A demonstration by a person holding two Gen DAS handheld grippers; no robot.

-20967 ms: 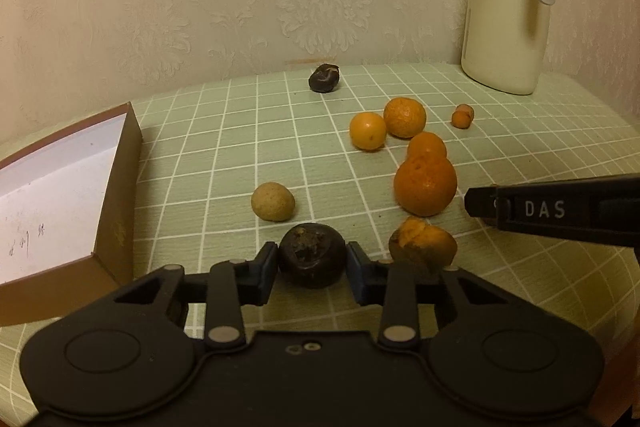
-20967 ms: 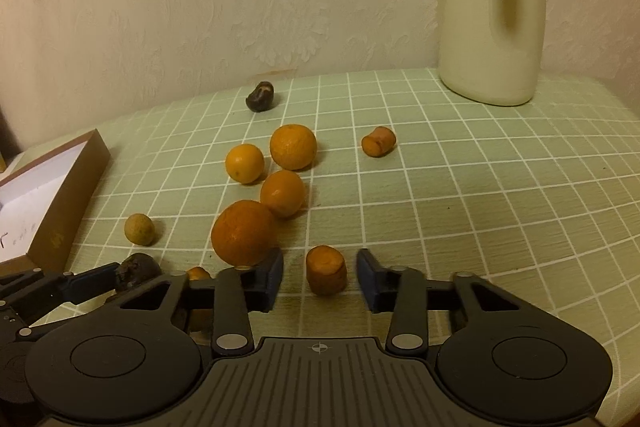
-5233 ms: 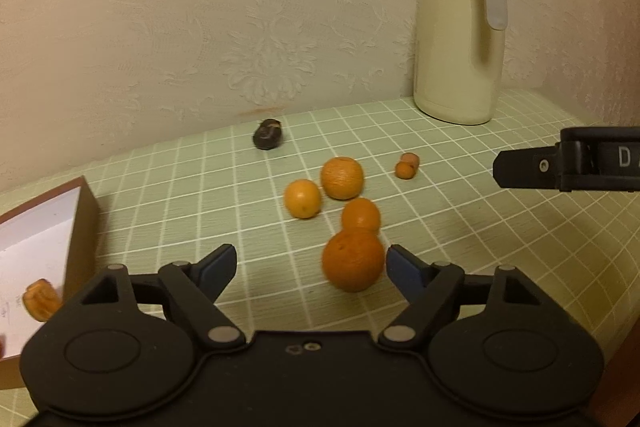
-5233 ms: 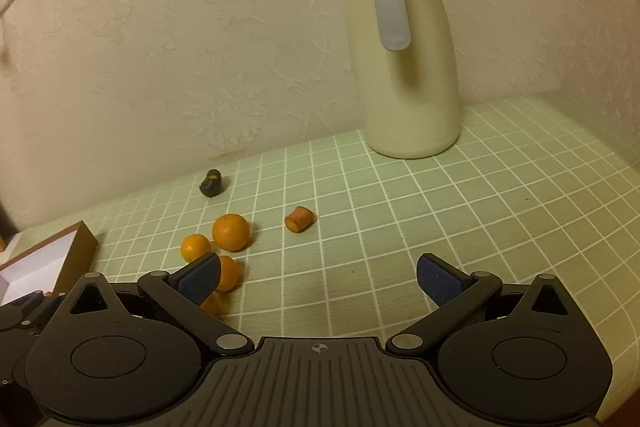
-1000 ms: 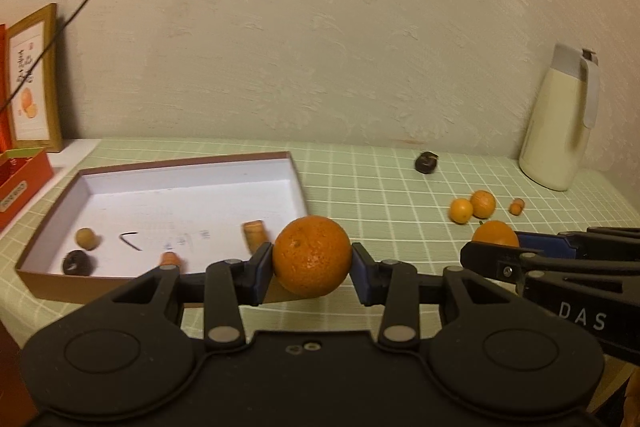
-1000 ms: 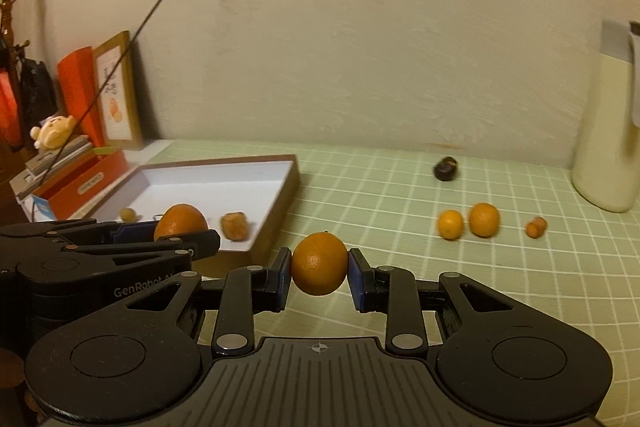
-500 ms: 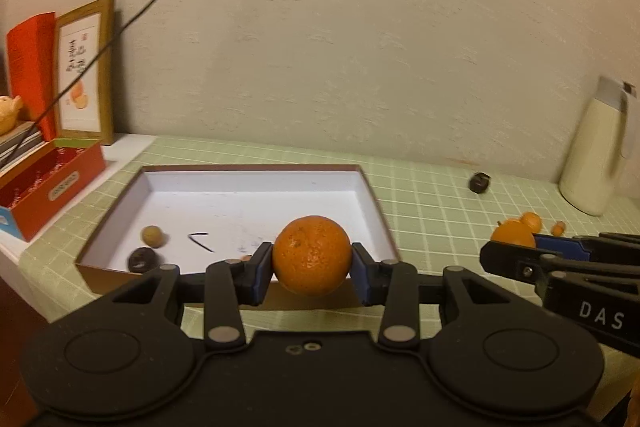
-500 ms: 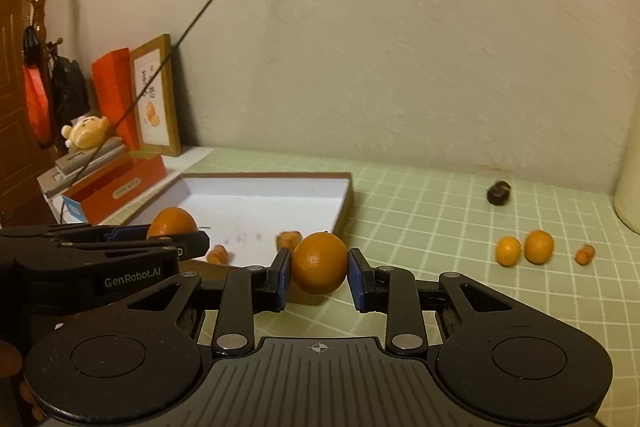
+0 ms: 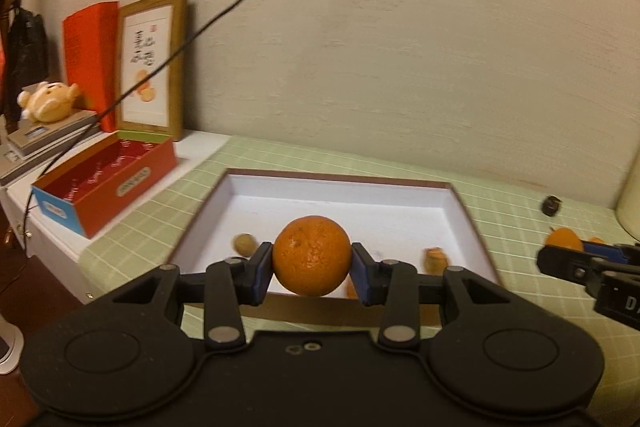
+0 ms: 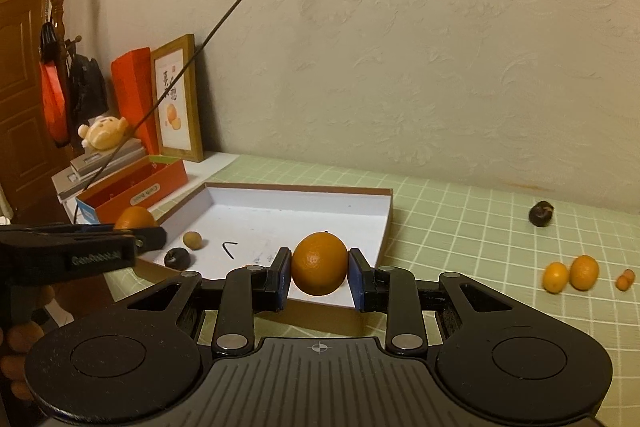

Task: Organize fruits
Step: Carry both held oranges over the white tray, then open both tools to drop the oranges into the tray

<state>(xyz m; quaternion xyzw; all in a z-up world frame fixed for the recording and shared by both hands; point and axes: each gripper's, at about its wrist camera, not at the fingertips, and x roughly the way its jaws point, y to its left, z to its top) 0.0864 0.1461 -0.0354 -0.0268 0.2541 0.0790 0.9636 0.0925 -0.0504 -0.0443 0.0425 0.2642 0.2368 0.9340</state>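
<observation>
The left tool (image 9: 312,267) clamps a large orange (image 9: 312,255) between its blue pads, held in the air at the near wall of the shallow box (image 9: 456,195). The right tool (image 10: 319,277) clamps a smaller orange (image 10: 319,263) in the same way, also at the near edge of the box. Each tool with its fruit shows at the edge of the other view.

Box contents, right wrist view: a small tan fruit (image 10: 192,239) and a dark round fruit (image 10: 177,258) near the left wall, with a small black hook-shaped mark (image 10: 229,250) on the white floor. The left wrist view adds an orange-brown piece (image 9: 436,259) near the right wall.

On the green checked tabletop (image 10: 460,227), well apart from the box: a dark fruit (image 10: 541,213) near the wall, then two small oranges (image 10: 570,274) touching, and a tiny orange piece (image 10: 625,280) just beside them.
</observation>
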